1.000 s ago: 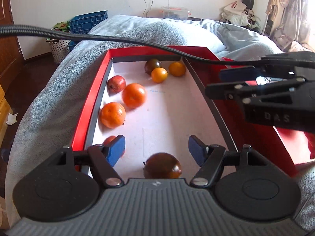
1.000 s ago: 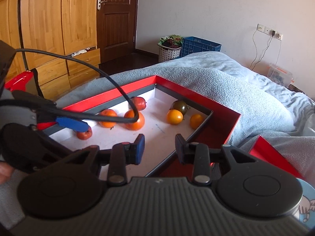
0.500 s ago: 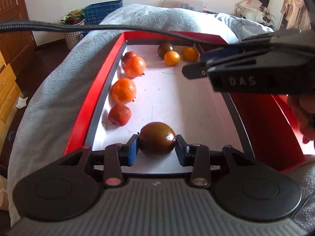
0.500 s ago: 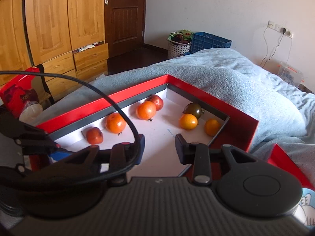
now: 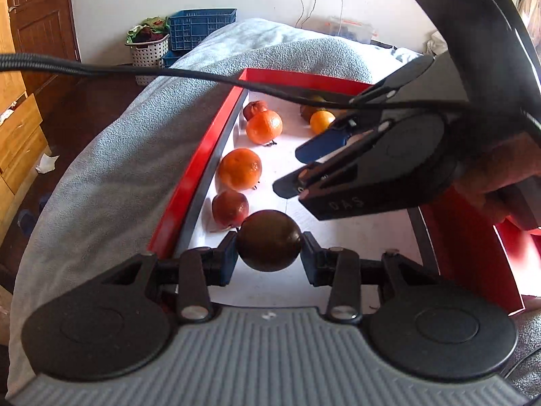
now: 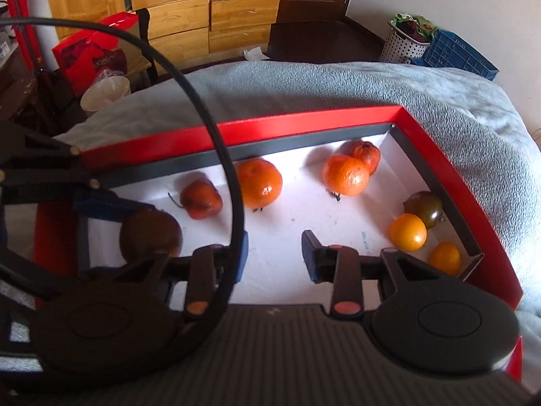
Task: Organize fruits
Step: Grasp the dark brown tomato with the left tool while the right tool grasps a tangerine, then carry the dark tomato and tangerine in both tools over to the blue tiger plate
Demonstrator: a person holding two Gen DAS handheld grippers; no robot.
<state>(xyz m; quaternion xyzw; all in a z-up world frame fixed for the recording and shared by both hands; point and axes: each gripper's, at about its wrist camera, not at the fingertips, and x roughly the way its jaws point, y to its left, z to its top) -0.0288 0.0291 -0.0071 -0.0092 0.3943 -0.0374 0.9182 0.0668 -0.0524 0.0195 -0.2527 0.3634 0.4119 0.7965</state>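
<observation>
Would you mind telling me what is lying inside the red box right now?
Inside the red box: two oranges, two reddish fruits, two small yellow fruits and a dark tomato. The left gripper holds another dark fruit; the floor beneath it is hidden.

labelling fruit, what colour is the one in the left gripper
Dark brown, almost black; the fruit in the left gripper shows best in the left wrist view.

In my left tool [image 5: 269,257] sits the dark round tomato [image 5: 269,250], inside the red-rimmed shallow box [image 5: 189,182] on the bed [image 5: 111,155]; four fruits line its left wall.
</observation>
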